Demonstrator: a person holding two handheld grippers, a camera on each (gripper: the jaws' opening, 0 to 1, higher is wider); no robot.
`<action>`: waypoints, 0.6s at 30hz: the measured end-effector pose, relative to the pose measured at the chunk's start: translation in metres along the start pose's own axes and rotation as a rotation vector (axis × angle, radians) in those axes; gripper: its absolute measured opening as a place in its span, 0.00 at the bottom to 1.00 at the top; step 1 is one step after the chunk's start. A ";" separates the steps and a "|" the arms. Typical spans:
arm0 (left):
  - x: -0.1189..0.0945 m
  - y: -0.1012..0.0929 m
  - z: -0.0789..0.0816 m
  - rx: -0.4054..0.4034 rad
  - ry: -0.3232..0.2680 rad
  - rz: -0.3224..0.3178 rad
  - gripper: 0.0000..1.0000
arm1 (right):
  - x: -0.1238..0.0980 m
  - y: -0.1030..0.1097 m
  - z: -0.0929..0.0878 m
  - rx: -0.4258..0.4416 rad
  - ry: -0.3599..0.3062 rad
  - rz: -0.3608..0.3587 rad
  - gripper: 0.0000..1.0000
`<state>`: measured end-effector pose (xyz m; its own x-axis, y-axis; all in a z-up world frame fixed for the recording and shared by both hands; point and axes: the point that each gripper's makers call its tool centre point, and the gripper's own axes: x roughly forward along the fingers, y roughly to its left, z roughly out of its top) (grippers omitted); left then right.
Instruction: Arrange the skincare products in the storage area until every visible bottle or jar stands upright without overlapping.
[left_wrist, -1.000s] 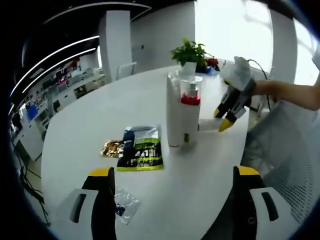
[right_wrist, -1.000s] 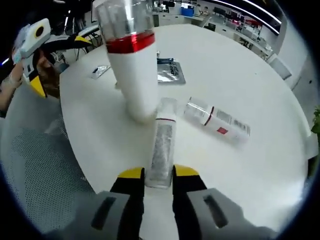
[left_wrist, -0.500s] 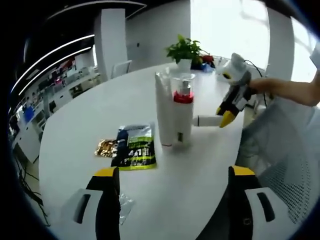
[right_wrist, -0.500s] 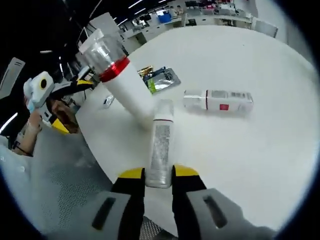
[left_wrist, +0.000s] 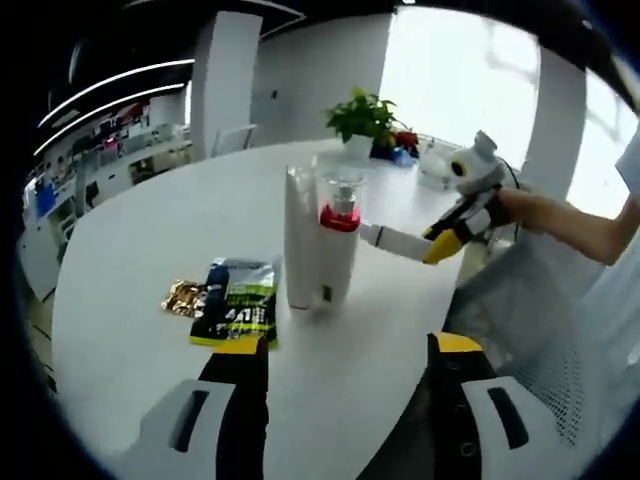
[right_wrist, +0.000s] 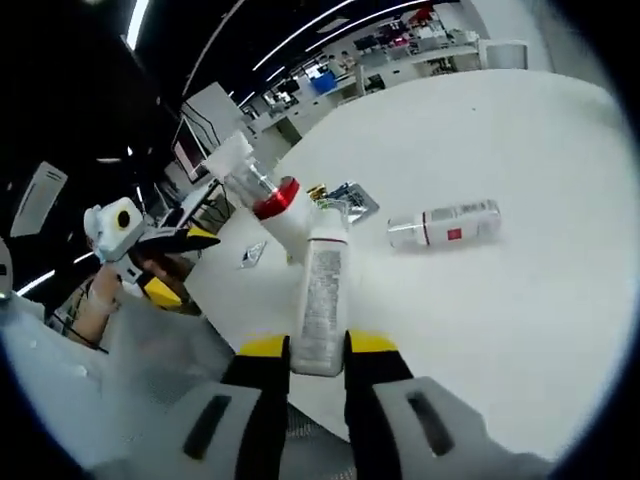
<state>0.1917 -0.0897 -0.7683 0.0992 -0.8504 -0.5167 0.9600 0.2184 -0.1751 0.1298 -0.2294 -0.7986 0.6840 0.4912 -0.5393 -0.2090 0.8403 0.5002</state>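
Observation:
My right gripper (right_wrist: 316, 345) is shut on a slim white tube (right_wrist: 318, 285) and holds it off the table, cap pointing away. From the left gripper view, that tube (left_wrist: 393, 238) sticks out sideways from the right gripper (left_wrist: 448, 240) toward two standing items. These are a tall white tube (left_wrist: 299, 240) and a white bottle (left_wrist: 338, 245) with a red band and clear cap, side by side. The same red-banded bottle (right_wrist: 277, 207) appears just behind the held tube. Another white bottle (right_wrist: 447, 222) lies on its side. My left gripper (left_wrist: 345, 352) is open over the table's near edge.
A green and black sachet (left_wrist: 235, 305) and a gold one (left_wrist: 180, 297) lie left of the standing pair. The round white table (right_wrist: 500, 320) has bare room past the lying bottle. A potted plant (left_wrist: 362, 115) stands at the far side, and mesh chairs (left_wrist: 540, 300) line the edge.
My right gripper has raised the slim tube off the table and tilted it upward. The left gripper's view has drifted, shifting the standing pair leftward in the picture.

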 end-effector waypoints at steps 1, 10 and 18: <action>-0.001 -0.003 0.003 -0.025 -0.017 -0.008 0.58 | -0.003 0.004 0.003 -0.006 -0.021 -0.002 0.19; -0.004 -0.013 0.020 -0.120 -0.131 -0.023 0.47 | -0.015 0.026 0.023 -0.044 -0.148 -0.005 0.19; 0.006 -0.029 0.025 -0.226 -0.170 -0.078 0.44 | -0.017 0.033 0.025 -0.024 -0.193 0.016 0.19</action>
<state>0.1715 -0.1130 -0.7455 0.0885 -0.9326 -0.3500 0.8855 0.2345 -0.4010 0.1284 -0.2160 -0.7561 0.8013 0.4536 -0.3900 -0.2363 0.8390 0.4902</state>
